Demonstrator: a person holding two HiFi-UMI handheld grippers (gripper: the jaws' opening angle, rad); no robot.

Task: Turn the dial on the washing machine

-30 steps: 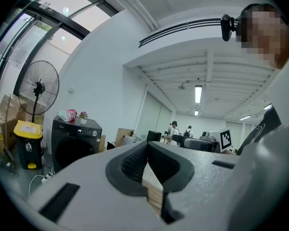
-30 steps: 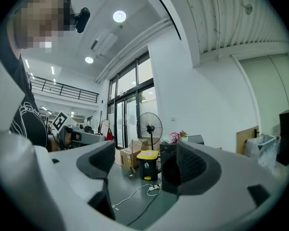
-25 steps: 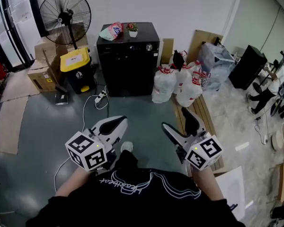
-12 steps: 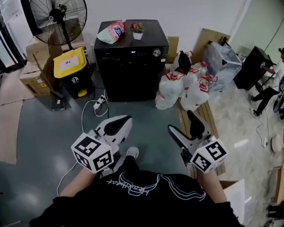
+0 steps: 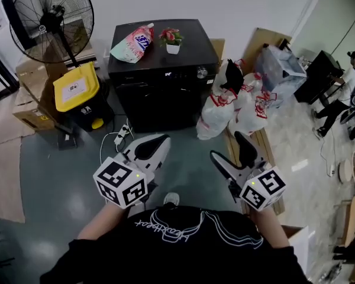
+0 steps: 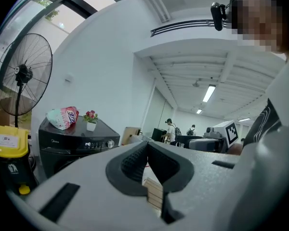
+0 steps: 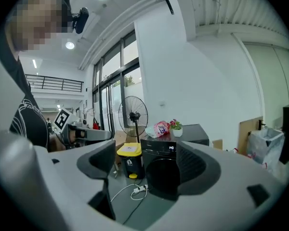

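Observation:
The black washing machine stands against the back wall, and its silver dial sits at the right end of the control panel. Both grippers hang well short of it, above the grey floor. My left gripper is shut with nothing between its pads. My right gripper is open and empty. In the left gripper view the washing machine and dial lie beyond the left gripper. In the right gripper view the washing machine shows between the spread jaws of the right gripper; I cannot make out the dial there.
A detergent bag and a small flower pot rest on the machine's top. A yellow-lidded bin, cardboard boxes and a standing fan are to its left. White bags crowd its right. A power strip with cable lies on the floor.
The washing machine has come nearer and lower in the head view as the person walks toward it. Both grippers keep their pose, left shut and right open.

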